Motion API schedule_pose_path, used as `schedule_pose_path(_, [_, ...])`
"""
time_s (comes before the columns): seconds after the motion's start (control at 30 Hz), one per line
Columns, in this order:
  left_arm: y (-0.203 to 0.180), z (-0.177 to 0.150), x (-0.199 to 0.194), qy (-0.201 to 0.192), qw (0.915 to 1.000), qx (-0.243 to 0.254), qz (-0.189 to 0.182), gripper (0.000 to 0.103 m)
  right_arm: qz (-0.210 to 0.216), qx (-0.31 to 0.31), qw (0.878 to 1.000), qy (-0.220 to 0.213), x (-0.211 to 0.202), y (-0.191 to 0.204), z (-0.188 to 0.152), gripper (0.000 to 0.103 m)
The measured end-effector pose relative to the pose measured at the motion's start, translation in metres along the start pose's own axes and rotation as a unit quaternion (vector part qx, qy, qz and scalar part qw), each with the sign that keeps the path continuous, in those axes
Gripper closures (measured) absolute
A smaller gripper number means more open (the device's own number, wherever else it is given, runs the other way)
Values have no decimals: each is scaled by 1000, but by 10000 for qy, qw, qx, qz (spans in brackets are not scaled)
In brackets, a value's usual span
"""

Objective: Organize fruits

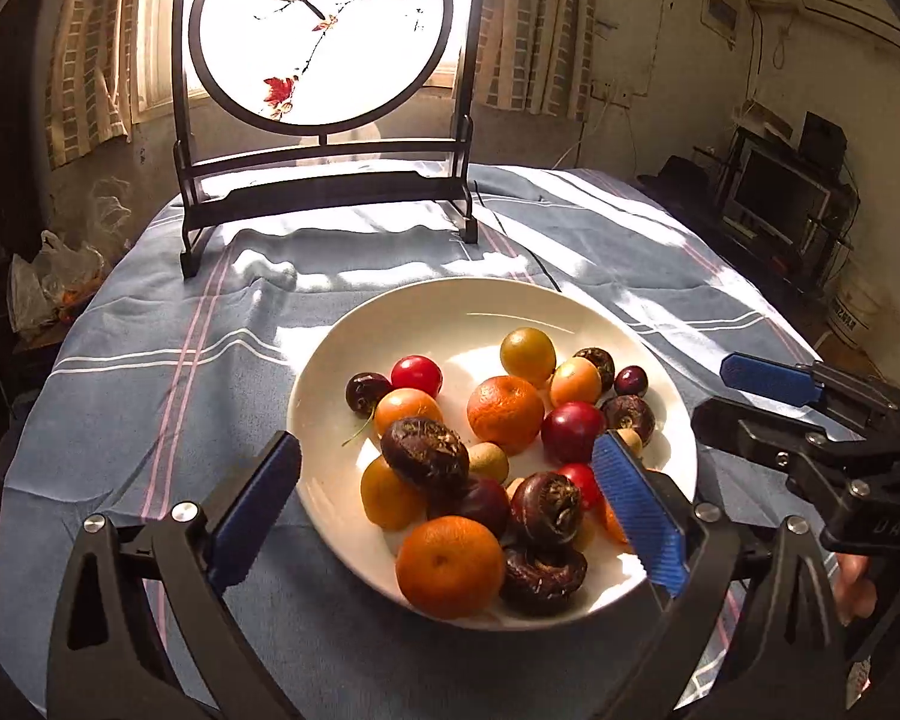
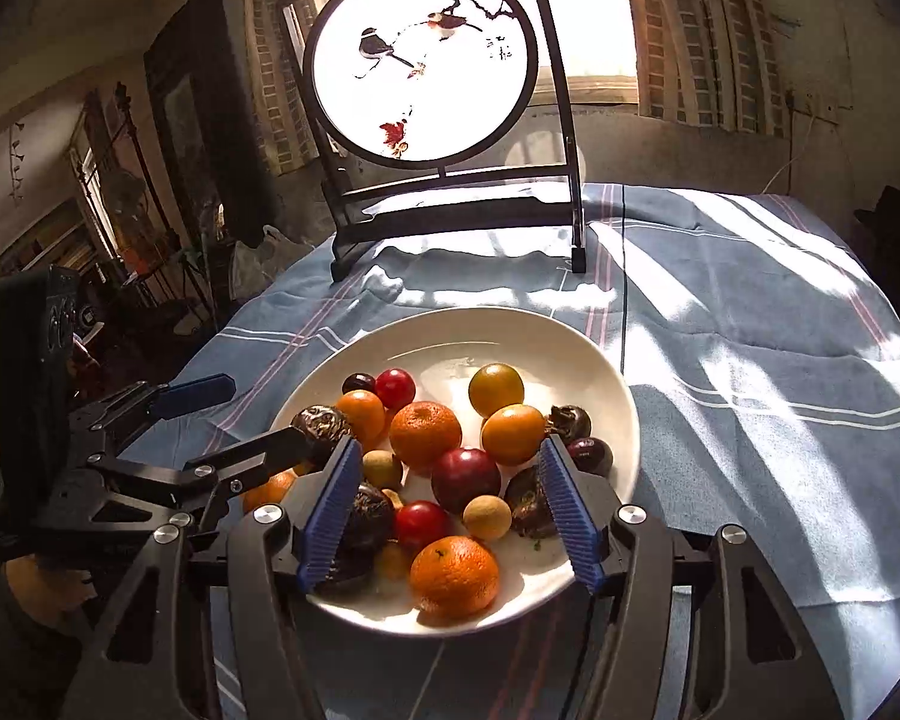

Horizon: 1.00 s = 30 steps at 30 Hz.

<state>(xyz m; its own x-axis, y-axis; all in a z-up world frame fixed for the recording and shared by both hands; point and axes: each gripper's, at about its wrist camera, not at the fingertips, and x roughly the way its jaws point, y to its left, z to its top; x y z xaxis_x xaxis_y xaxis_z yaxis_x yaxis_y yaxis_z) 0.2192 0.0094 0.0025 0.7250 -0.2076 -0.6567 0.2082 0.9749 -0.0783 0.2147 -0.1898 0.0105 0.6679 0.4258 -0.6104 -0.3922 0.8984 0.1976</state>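
A white plate (image 1: 324,396) on the blue striped tablecloth holds several fruits: mandarins (image 1: 450,564), red plums (image 1: 572,431), yellow-orange fruits (image 1: 527,355), dark water chestnuts (image 1: 425,451) and small tan longans (image 1: 487,461). The plate also shows in the right wrist view (image 2: 606,384). My left gripper (image 1: 450,504) is open and empty over the plate's near side. My right gripper (image 2: 450,504) is open and empty, its blue pads either side of a red plum (image 2: 465,480), a longan (image 2: 487,517) and a mandarin (image 2: 455,579). It enters the left wrist view from the right (image 1: 750,402).
A dark wooden stand with a round bird painting (image 1: 321,30) stands at the table's far edge, backlit by a window. The tablecloth (image 1: 168,360) covers the round table. The left gripper shows at the left of the right wrist view (image 2: 234,420).
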Motion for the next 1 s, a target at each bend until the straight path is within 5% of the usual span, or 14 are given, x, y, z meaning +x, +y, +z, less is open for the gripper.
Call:
schedule_pose_path(0.1, [-3,-23,-22,111,9998,-91,-145,5,43,-79,10000,-33,-28,8,-26,3])
schedule_pose_path(0.23, [-11,-50,-55,94,9996,-186,-177,5,-89,-202,9995,-232,-66,20,-53,3])
schedule_pose_path(0.67, [-42,-95,-165,-625,9934,-26,966,5,-716,-149,9955,-602,-155,30,-99,3])
schedule_pose_path(1.0, [-49,-110,-207,-824,9921,-120,936,5,-1120,-67,9888,-984,-209,18,-116,3])
